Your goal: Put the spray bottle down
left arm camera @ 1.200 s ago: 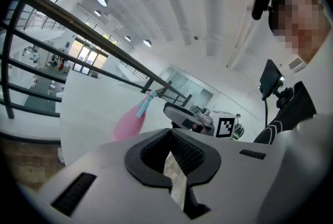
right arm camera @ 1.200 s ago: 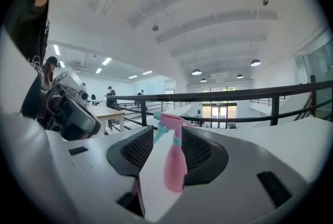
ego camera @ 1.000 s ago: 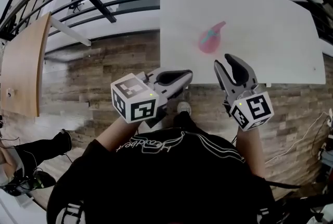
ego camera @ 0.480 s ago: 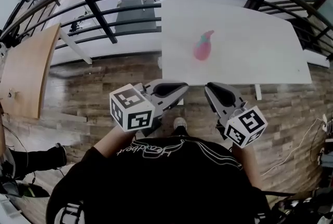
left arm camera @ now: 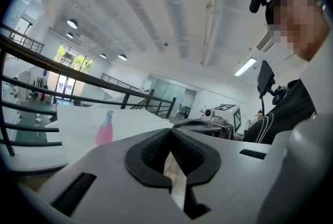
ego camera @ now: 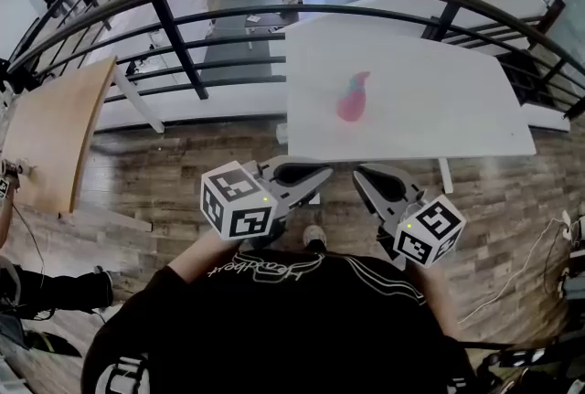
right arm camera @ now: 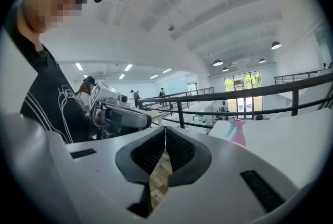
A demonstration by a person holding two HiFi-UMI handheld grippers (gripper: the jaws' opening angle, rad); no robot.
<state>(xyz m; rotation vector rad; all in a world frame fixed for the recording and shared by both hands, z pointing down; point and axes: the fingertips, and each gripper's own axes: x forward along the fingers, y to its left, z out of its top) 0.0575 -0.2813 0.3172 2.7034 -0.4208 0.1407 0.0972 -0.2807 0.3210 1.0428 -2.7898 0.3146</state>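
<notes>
The white table (ego camera: pixel 439 100) fills the 12 o'clock side of the head view. At 6 o'clock of it, off the tabletop and over the wooden floor (ego camera: pixel 183 164), the right gripper (ego camera: pixel 366 179) has just been closing its jaws, which now meet on nothing. The left gripper (ego camera: pixel 315 173) is clenched and empty too (only floor shows through each slit). The pink spray bottle (ego camera: pixel 351 98) stands alone on the table, at 12 o'clock of both grippers and well apart from them, upright in the gripper views. So I judge the put-down done, with only the retreat remaining. Against a second ago, the right jaws no longer gape beside the table edge, and both grippers sit closer to the person's chest (ego camera: pixel 302 310), farther from the bottle
</notes>
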